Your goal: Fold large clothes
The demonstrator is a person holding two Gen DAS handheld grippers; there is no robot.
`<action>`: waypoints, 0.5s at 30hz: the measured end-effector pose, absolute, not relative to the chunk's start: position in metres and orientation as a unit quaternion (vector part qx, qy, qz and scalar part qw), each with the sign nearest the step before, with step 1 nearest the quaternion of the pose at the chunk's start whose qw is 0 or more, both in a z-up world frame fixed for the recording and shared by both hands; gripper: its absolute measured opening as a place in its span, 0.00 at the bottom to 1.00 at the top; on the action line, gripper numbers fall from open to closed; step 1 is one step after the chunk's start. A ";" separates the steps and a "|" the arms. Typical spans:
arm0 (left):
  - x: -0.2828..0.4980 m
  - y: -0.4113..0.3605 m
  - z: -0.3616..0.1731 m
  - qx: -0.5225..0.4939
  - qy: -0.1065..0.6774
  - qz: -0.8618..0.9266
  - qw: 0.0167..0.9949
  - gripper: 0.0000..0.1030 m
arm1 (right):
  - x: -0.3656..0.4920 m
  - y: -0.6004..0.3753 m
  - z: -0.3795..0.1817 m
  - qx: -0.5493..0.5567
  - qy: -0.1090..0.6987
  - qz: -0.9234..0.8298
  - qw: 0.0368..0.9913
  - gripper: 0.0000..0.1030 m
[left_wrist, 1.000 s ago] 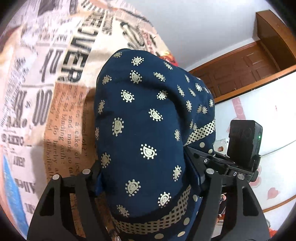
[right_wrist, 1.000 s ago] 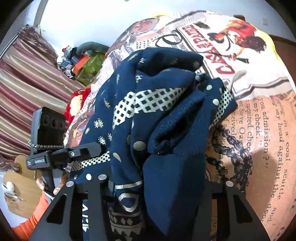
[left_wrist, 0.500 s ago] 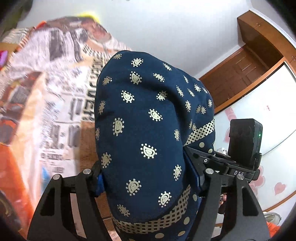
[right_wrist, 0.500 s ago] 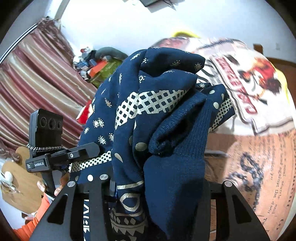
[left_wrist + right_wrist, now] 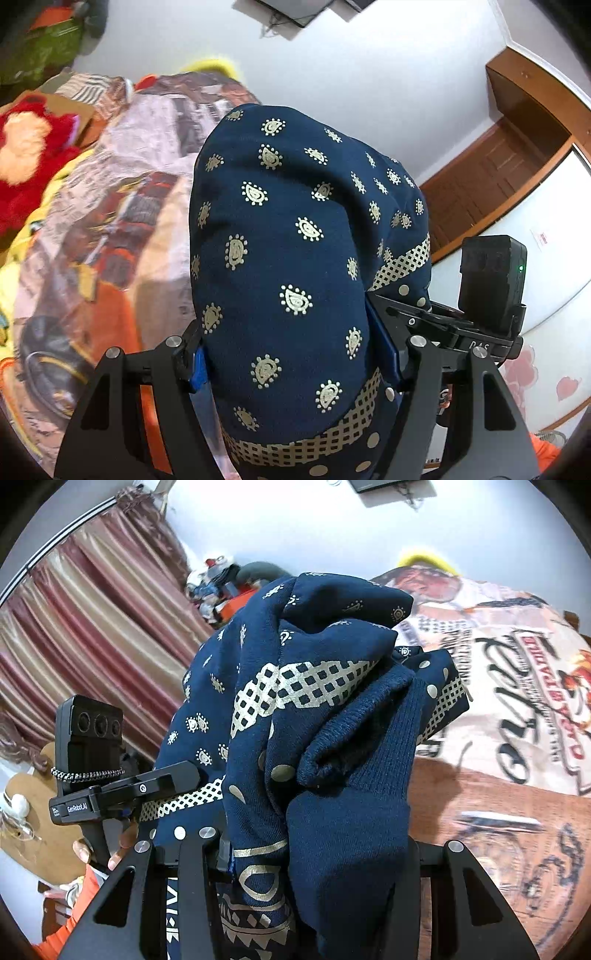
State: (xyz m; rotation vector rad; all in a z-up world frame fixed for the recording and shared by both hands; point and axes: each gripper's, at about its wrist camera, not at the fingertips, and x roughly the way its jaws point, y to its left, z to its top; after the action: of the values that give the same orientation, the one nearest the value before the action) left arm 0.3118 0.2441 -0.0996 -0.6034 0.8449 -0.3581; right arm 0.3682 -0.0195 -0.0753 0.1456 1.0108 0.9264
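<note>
Both grippers clamp the navy garment [image 5: 295,266] aloft, above the printed bedspread [image 5: 517,797]: left gripper [image 5: 291,354] pinching smooth cloth, right gripper [image 5: 317,849] a bunched cuff. Lifted, presumably, to let it hang straight before folding; the lower hem is out of view.

Lighting: bright, even, indoor. Shadows: soft, on bedspread [image 5: 517,812]. Blur: left-view bedspread smeared. Distortion: strong fisheye bending, dark corners.
</note>
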 end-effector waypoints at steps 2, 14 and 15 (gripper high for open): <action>0.308 0.259 -0.109 -0.293 0.406 -0.163 0.850 0.68 | 0.368 -0.006 -0.083 0.063 0.472 0.431 0.767 0.42; 0.321 0.305 -0.202 -0.334 0.459 -0.133 0.813 0.68 | 0.388 0.054 -0.168 0.050 0.543 0.421 0.725 0.42; 0.324 0.305 -0.209 -0.336 0.464 -0.133 0.809 0.68 | 0.393 0.057 -0.175 0.050 0.549 0.418 0.723 0.42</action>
State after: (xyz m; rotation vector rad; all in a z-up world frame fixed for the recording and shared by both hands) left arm 0.3235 0.3054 -0.2094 -0.7177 0.9917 -0.2836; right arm 0.3926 0.0567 -0.1748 0.1099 1.2113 0.9224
